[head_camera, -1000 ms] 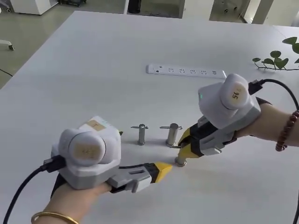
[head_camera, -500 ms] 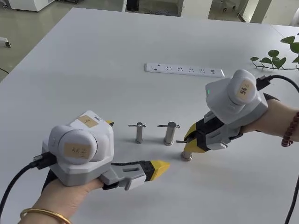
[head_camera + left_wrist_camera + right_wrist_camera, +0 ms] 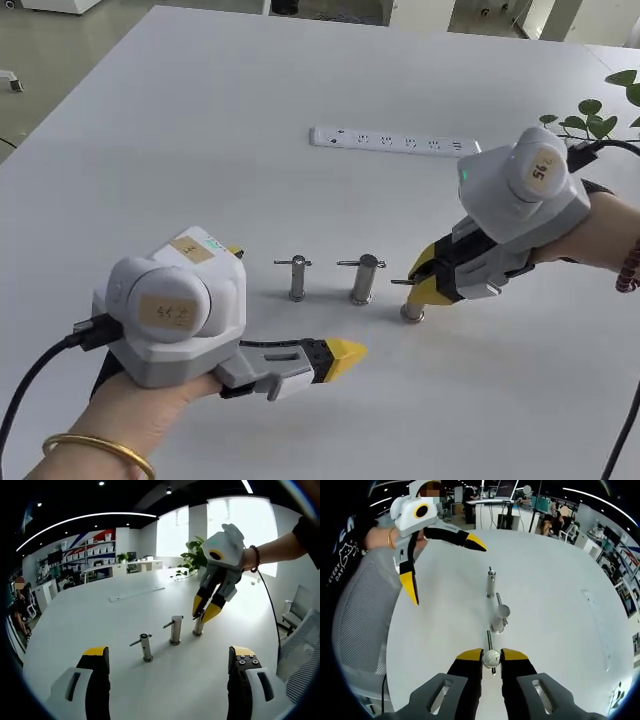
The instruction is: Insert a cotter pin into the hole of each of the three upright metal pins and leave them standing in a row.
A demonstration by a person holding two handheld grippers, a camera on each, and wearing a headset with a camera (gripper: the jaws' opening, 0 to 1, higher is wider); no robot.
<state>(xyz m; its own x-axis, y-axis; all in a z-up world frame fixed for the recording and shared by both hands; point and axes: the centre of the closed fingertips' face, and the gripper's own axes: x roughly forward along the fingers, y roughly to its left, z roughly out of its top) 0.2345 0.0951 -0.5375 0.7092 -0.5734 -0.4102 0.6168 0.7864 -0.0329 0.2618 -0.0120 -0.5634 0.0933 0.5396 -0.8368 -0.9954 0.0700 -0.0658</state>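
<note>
The third short silver metal pin (image 3: 411, 313) stands upright at the right end of the row, on the near half of the white worktop (image 3: 200, 120). A thin wire cotter pin (image 3: 399, 282) juts sideways from its top. The right gripper (image 3: 425, 279) has its yellow-tipped jaws closed on that pin's rounded head. Beside it stand the middle pin (image 3: 365, 280) and the left pin (image 3: 297, 279), each crossed by a cotter pin. The left gripper (image 3: 168, 654) hovers by the near edge, jaws spread wide and empty. A white power strip (image 3: 395, 142) lies toward the far edge.
</note>
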